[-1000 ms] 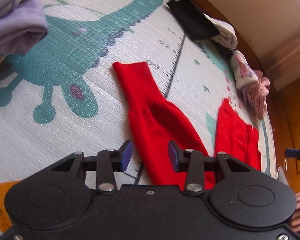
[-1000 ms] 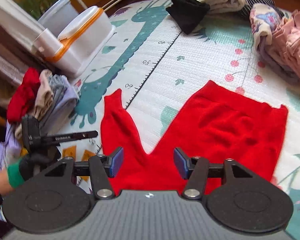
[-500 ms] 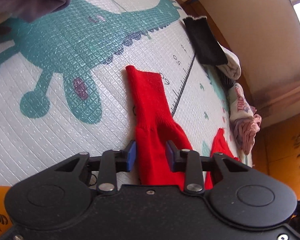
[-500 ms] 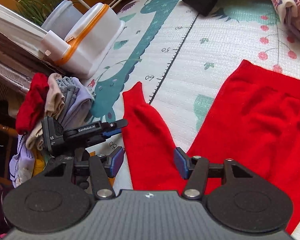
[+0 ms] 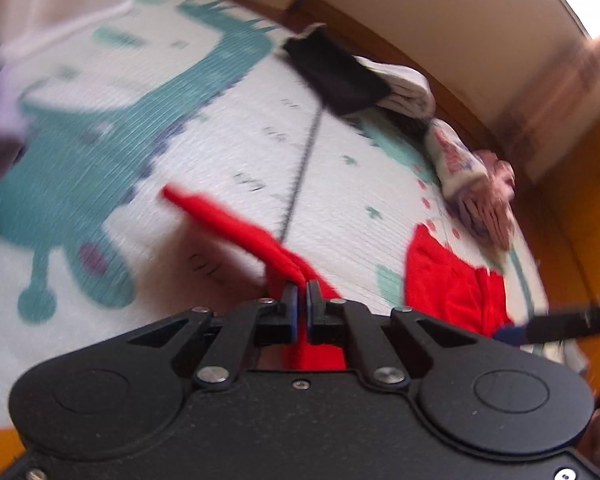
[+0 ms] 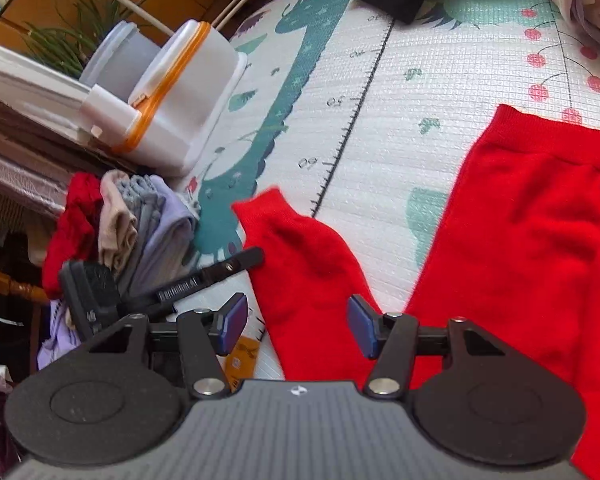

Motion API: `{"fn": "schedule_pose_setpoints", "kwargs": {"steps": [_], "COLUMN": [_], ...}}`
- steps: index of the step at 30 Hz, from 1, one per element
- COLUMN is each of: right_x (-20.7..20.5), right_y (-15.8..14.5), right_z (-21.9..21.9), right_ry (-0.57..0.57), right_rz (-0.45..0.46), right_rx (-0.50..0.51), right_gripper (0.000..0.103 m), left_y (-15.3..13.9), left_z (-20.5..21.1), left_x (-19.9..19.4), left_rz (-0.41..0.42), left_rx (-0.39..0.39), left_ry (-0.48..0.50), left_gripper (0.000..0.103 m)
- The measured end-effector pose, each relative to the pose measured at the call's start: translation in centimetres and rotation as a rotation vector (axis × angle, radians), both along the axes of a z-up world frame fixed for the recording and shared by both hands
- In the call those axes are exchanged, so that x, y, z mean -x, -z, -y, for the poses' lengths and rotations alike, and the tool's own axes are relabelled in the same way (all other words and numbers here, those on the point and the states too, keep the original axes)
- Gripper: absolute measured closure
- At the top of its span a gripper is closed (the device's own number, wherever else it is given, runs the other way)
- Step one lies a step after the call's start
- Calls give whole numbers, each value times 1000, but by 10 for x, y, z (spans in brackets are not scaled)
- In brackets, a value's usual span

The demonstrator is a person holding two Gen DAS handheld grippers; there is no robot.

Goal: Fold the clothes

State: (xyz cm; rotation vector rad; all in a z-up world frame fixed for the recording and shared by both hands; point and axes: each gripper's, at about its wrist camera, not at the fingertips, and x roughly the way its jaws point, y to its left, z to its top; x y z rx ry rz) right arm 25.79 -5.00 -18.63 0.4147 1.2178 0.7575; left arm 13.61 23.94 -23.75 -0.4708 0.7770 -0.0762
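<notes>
A red long-sleeved garment lies spread on the play mat (image 6: 440,80); its body (image 6: 532,220) is at the right and one sleeve (image 6: 300,264) reaches left. In the left wrist view my left gripper (image 5: 302,300) is shut on that sleeve (image 5: 228,220), pinching a fold of it and holding it raised off the mat, with the cuff end trailing away to the left. The body (image 5: 448,280) still lies flat. My right gripper (image 6: 296,324) hovers open over the sleeve near the shoulder, its pads apart and clear of the cloth. The left gripper (image 6: 256,258) shows beside the sleeve's left edge.
A stack of folded clothes (image 6: 140,220) sits left of the sleeve. White plastic boxes with an orange-rimmed lid (image 6: 180,100) stand behind it. A black garment (image 5: 336,76) and a heap of pale and pink clothes (image 5: 476,184) lie along the mat's far edge.
My left gripper has shut on the red sleeve and lifted it off the mat. My right gripper has come lower and closer over the sleeve, still open.
</notes>
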Motion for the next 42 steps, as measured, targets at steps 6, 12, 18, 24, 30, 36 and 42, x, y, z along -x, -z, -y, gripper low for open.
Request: {"fn": "schedule_pose_setpoints", "kwargs": {"steps": [6,12,18,24,30,36,42], "right_x": [-10,-10,-9,-13,-8,-12,-19], "right_y": [9,47,75,95,98,88,65], "right_z": [-6,13,17,15,10,14,26], "right_ry": [72,186,274,351,378,374,352], "right_rz": [-23,-108,-142,-204,-207,-152,-92], "right_rx": [-32,-58,-113,-154,-183,-200,-209], "right_gripper": [46,45,45,44,44,85,94], "left_y": [-4,11,19,14,3,-13,-37], "left_z": [63,97,103,104,113,125,105], "left_x": [-5,-3,-3,1,11,23,34], "left_rz": [60,84,76,94,135,190,240], "left_rx": [-247,-367,-364,-369,-390,-402,-317], "left_ry": [225,364,385,396,439,476,415], "left_gripper": [102,102,102,102,102,102,95]}}
